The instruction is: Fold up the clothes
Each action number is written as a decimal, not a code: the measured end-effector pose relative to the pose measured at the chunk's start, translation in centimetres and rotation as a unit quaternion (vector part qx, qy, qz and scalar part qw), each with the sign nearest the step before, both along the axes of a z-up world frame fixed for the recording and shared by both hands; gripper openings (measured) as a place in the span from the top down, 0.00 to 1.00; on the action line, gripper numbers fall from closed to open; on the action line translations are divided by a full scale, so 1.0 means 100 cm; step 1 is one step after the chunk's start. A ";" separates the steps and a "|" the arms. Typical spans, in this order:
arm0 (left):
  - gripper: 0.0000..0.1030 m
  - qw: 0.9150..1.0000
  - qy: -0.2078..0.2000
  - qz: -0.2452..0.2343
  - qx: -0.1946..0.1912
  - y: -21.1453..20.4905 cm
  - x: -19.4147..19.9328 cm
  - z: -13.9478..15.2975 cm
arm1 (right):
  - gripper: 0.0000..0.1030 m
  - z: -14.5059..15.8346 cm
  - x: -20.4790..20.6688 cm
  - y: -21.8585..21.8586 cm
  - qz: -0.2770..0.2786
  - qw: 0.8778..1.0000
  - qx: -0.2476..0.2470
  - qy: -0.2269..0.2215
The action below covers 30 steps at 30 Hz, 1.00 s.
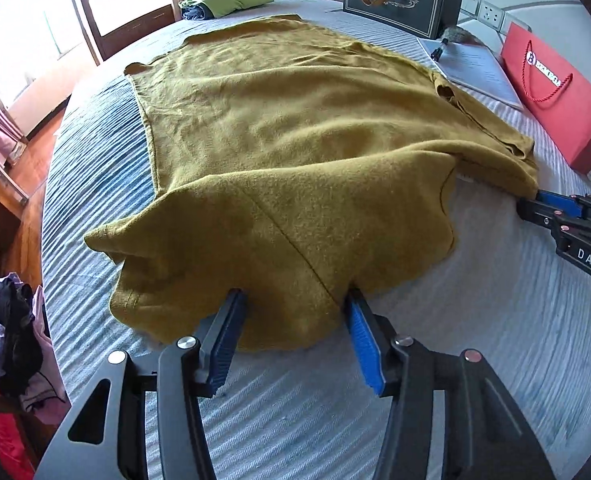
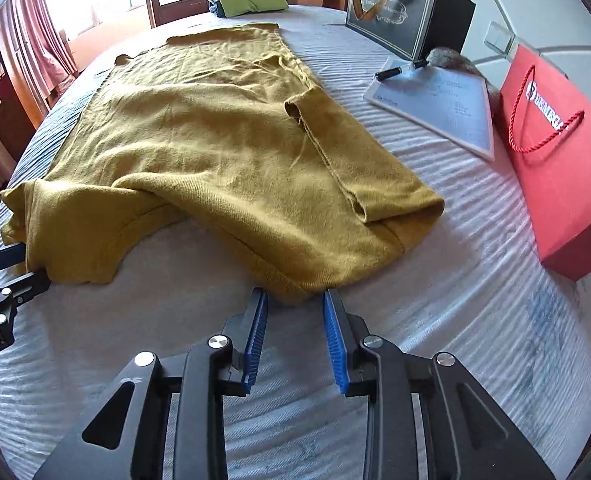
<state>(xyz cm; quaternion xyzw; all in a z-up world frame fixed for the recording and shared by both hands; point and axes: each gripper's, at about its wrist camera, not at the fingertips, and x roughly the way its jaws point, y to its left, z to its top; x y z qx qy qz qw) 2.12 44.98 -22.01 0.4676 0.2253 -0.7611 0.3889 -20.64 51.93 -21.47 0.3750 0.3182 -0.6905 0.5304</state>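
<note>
A mustard-yellow knit garment (image 1: 295, 120) (image 2: 215, 140) lies spread on the striped grey bed (image 1: 475, 320) (image 2: 455, 320), its right side folded in over the body. My left gripper (image 1: 294, 294) stands open at the near left corner. The hem lies slack between its blue pads (image 1: 225, 336). At the left edge of the right wrist view the left gripper (image 2: 23, 270) shows side-on against the cloth. My right gripper (image 2: 295, 294) is open, and the near right corner of the garment reaches just between its fingertips. In the left wrist view the right gripper (image 1: 529, 206) touches that same corner.
A black gift bag (image 1: 399, 0) (image 2: 399, 12) stands at the bed's far side. A red gift bag (image 1: 555, 92) (image 2: 563, 160) lies on the right. A printed sheet (image 2: 435, 108) with a pen (image 2: 399, 70) lies beside it. Folded green clothes (image 1: 231, 0) sit far back. A clothes heap (image 1: 11, 328) lies off the bed's left edge.
</note>
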 end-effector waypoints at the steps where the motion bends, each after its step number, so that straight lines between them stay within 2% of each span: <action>1: 0.88 1.000 -0.003 -0.003 -0.001 0.002 -0.001 0.002 | 0.75 0.000 -0.002 -0.002 0.003 1.000 -0.005 -0.002; 2: 0.93 1.000 -0.004 -0.002 0.001 0.004 0.000 0.005 | 0.88 0.001 -0.004 -0.003 0.008 1.000 -0.006 -0.006; 4: 0.94 1.000 -0.002 0.004 0.005 0.009 0.005 0.013 | 0.89 0.007 -0.011 -0.003 0.021 1.000 -0.009 -0.019; 9: 0.94 0.999 0.015 0.032 0.007 0.045 0.021 0.046 | 0.89 0.046 -0.027 0.029 0.102 0.993 -0.017 -0.050; 10: 0.94 0.999 0.012 0.033 0.021 0.051 0.024 0.044 | 0.98 0.051 -0.031 0.036 0.115 0.992 -0.007 -0.055; 11: 0.94 0.999 0.006 0.034 0.040 0.055 0.027 0.039 | 0.98 0.052 -0.033 0.043 0.126 0.990 0.010 -0.058; 13: 0.93 0.996 -0.005 0.036 0.077 0.064 0.032 0.029 | 0.98 0.050 -0.038 0.056 0.142 0.987 0.045 -0.053; 15: 0.93 0.995 -0.010 0.038 0.089 0.072 0.037 0.021 | 0.96 0.047 -0.046 0.063 0.136 0.988 0.054 -0.046; 18: 0.92 0.994 0.013 0.076 0.080 0.064 0.053 0.025 | 0.93 0.053 -0.065 0.063 0.101 0.993 0.024 -0.055; 19: 0.91 0.993 0.019 0.093 0.073 0.057 0.059 0.028 | 0.88 0.055 -0.070 0.058 0.091 0.994 0.015 -0.052; 23: 0.78 0.986 0.027 0.156 0.044 0.020 0.078 0.034 | 0.85 0.058 -0.079 0.037 0.072 0.997 -0.005 -0.038; 28: 0.66 0.981 0.035 0.182 0.061 -0.011 0.086 0.021 | 0.83 0.056 -0.072 0.021 0.082 0.996 -0.004 -0.038; 30: 0.65 0.980 0.033 0.184 0.063 -0.018 0.082 0.015 | 0.76 0.056 -0.072 0.018 0.086 0.996 -0.006 -0.033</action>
